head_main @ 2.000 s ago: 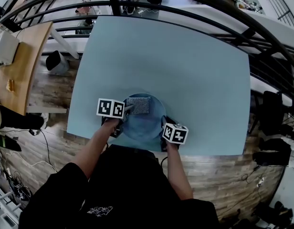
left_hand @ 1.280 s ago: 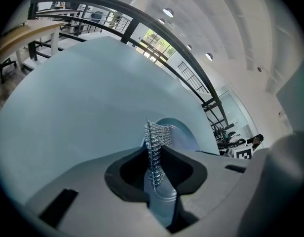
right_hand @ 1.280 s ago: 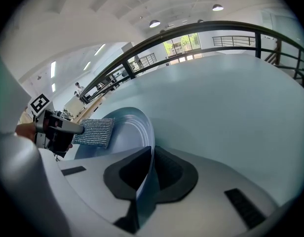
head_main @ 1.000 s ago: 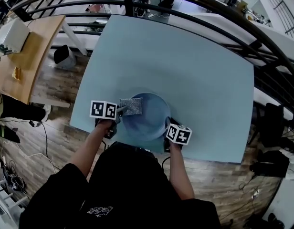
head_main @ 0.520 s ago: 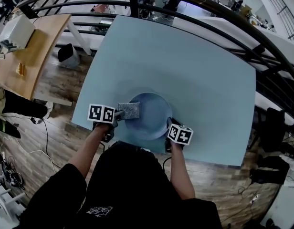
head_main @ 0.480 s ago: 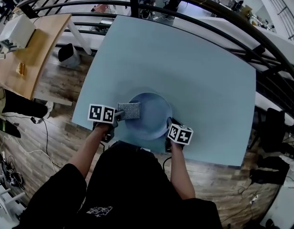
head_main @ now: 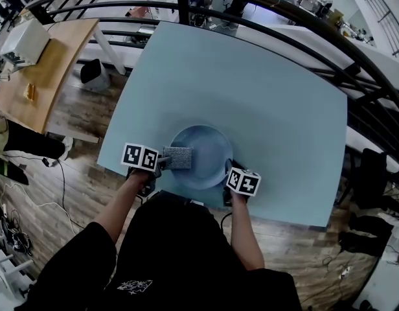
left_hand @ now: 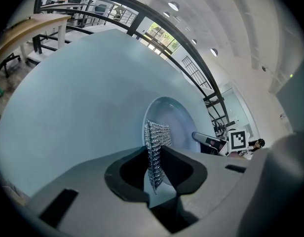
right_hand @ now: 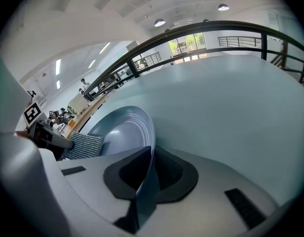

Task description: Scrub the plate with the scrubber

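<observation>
Head view: light blue table [head_main: 251,76], and I stand at its near edge. The blue plate [head_main: 209,149] sits on the table close to that edge, between my two grippers.

Left gripper [head_main: 162,163]: its jaws are pinched on the scrubber [head_main: 176,157], a flat grey woven pad. From above, the pad lies over the left part of the plate and overlaps the rim there. I cannot tell whether it touches the plate's surface.

Left gripper view: the scrubber [left_hand: 156,142] stands edge-on between the two dark pads, which are pressed against its faces. Its free end points out over the plate [left_hand: 180,121]. The right gripper [left_hand: 211,141] shows beyond the plate's far side, with its marker cube just behind it.

Right gripper [head_main: 226,168]: it is at the plate's right, near rim.

Right gripper view: the jaws are clamped on the rim of the plate [right_hand: 123,128], and the thin blue edge runs straight down between the pads. The plate looks tilted up from here, though the wide lens may account for that. Across the bowl I see the scrubber [right_hand: 84,146] at the far rim, with the left gripper [right_hand: 52,136] behind it.

Surroundings: a dark railing [head_main: 284,10] curves round the far side of the table. A wooden table [head_main: 41,60] stands off to the left, on a wood floor.
</observation>
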Tool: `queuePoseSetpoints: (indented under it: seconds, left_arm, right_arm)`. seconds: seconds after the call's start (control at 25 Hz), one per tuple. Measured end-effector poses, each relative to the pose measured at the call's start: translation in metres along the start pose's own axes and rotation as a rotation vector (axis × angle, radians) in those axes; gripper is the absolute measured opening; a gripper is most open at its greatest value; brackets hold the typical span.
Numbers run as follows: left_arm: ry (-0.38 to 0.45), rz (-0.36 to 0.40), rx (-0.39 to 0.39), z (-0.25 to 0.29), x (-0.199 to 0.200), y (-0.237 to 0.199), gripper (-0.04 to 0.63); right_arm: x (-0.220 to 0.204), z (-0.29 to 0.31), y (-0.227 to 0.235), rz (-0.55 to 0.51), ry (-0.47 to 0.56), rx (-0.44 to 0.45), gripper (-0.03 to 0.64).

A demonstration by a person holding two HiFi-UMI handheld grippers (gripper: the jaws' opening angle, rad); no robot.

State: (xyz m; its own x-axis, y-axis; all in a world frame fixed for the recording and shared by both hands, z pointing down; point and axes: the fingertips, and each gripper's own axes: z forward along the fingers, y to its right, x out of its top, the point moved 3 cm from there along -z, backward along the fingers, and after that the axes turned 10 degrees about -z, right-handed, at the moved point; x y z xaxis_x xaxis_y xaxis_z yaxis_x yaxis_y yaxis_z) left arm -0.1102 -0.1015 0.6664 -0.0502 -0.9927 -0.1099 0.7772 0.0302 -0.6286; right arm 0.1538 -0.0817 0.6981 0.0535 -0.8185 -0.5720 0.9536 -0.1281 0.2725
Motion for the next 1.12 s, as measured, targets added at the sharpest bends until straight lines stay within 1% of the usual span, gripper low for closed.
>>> queuePoseSetpoints:
  seconds: [0.56, 1.12]
  left_arm:
    - [-0.079, 0.029, -0.032, 0.023, -0.022, 0.023, 0.089]
    - [-0.119, 0.113, -0.061, 0.059, -0.013, 0.061, 0.089]
  right_arm:
    - [0.002, -0.001, 0.001, 0.001, 0.001, 0.004, 0.025]
    - [0.0, -0.001, -0.001, 0.019, 0.007, 0.001, 0.024]
